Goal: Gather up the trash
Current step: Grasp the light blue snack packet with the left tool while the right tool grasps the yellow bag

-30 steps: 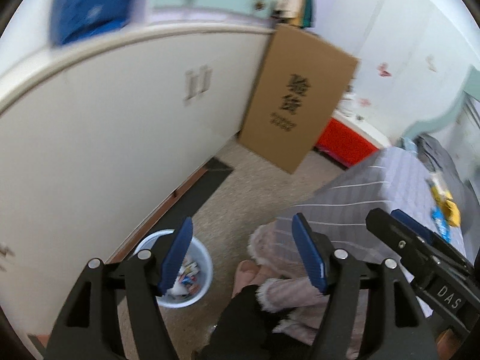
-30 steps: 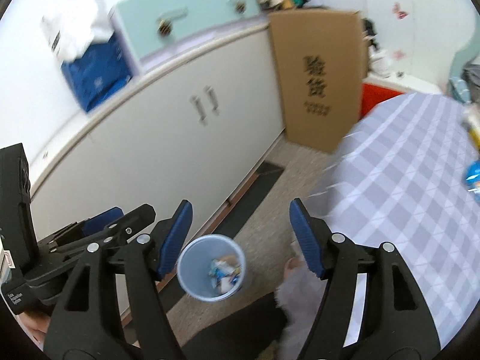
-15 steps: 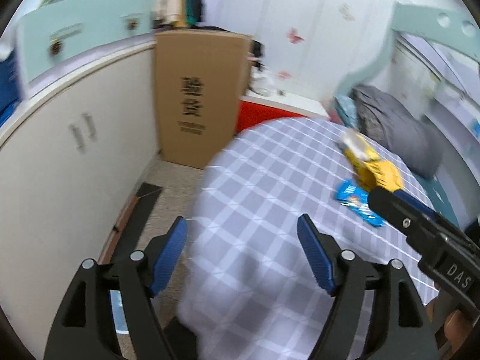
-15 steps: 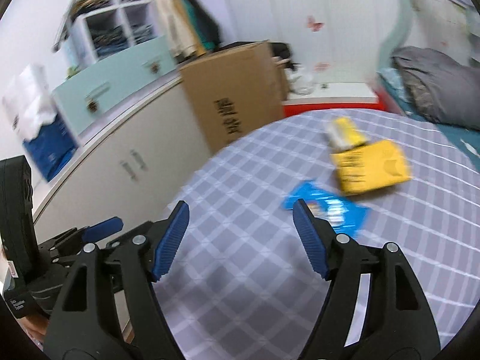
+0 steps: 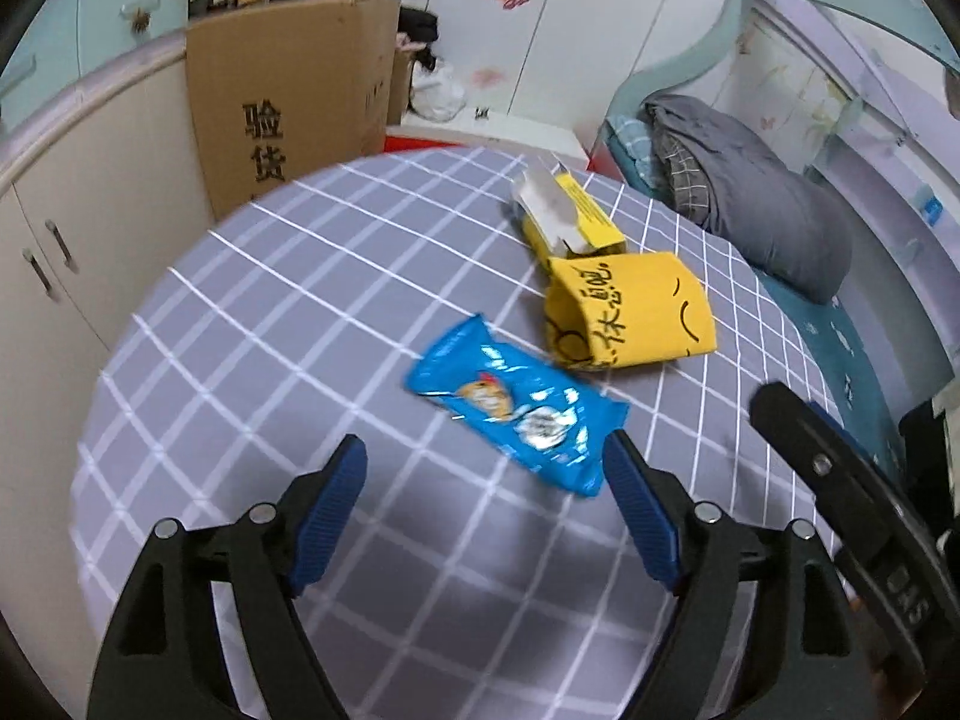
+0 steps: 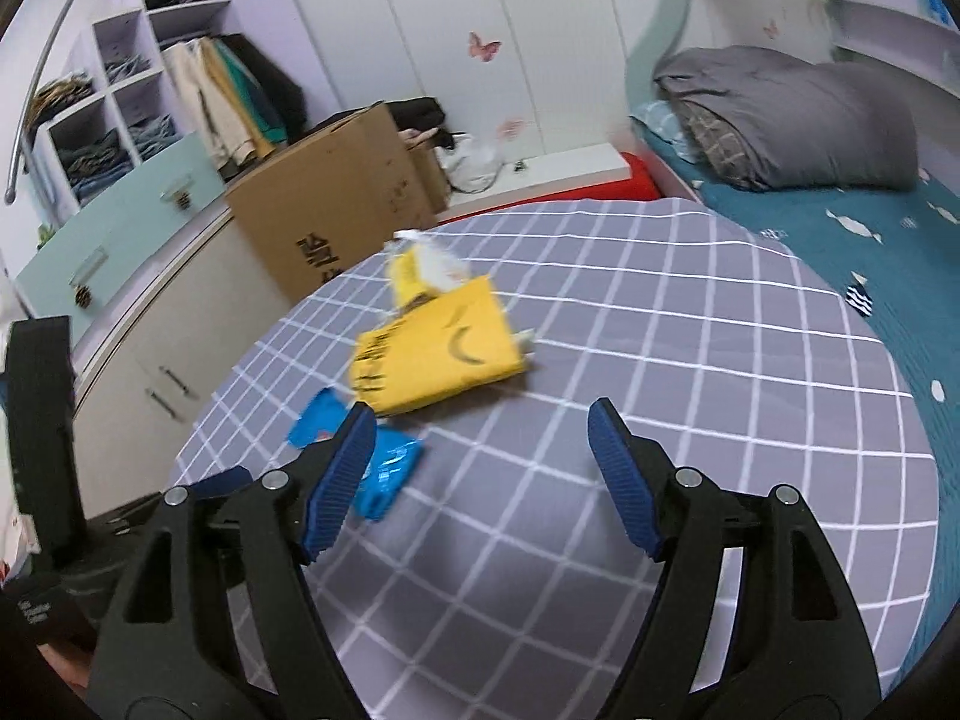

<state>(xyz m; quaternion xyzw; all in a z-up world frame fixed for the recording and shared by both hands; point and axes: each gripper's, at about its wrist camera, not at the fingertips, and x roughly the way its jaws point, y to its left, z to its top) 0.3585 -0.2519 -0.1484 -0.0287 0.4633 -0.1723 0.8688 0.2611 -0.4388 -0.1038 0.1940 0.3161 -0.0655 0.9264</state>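
Three pieces of trash lie on the checked table (image 5: 252, 324): blue wrapper (image 5: 516, 414), yellow bag (image 5: 636, 312), and what looks like an opened yellow carton (image 5: 570, 222). My left gripper (image 5: 485, 504) and right gripper (image 6: 480, 474) have just been widening, nothing between them. I'm on the approach; next I straddle the wrapper and pinch it.
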